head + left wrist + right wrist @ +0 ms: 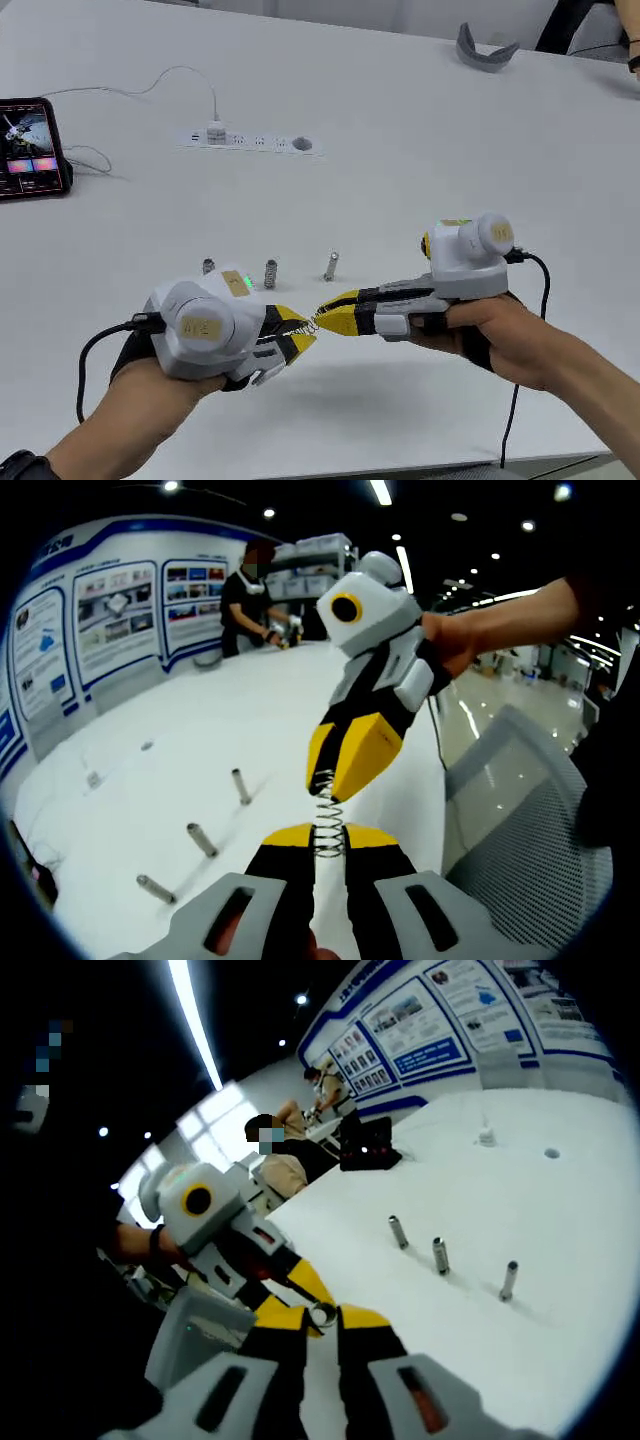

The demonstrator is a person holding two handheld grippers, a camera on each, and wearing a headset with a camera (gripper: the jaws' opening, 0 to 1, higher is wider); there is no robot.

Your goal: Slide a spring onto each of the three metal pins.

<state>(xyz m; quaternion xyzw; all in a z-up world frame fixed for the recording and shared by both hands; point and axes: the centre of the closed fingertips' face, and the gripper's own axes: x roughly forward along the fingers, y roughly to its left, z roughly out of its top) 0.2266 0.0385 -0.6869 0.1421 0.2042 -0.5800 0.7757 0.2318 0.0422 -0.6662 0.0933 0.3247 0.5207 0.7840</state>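
The spring (313, 322) hangs in the air on the person's side of the row of three metal pins (270, 273), near it and clear of the white table (400, 150). It is stretched between the two claws, which meet nose to nose. The left gripper (300, 336) has its yellow-tipped jaws drawn in on one end of the coil; in the left gripper view the spring (328, 820) rises from between those jaws (328, 842) to the tips of the right gripper (331, 783), whose jaws are pressed together on the other end. In the right gripper view the coil's end ring (322, 1313) sits pinched at the tips of that view's own jaws. The pins stand apart from one another on the table, beyond both grippers and untouched by either; whether any of them carries a spring is too small to tell. Farther back from the pins lies a white power strip (245, 141), and off to their left a tablet (30, 148) with a lit screen
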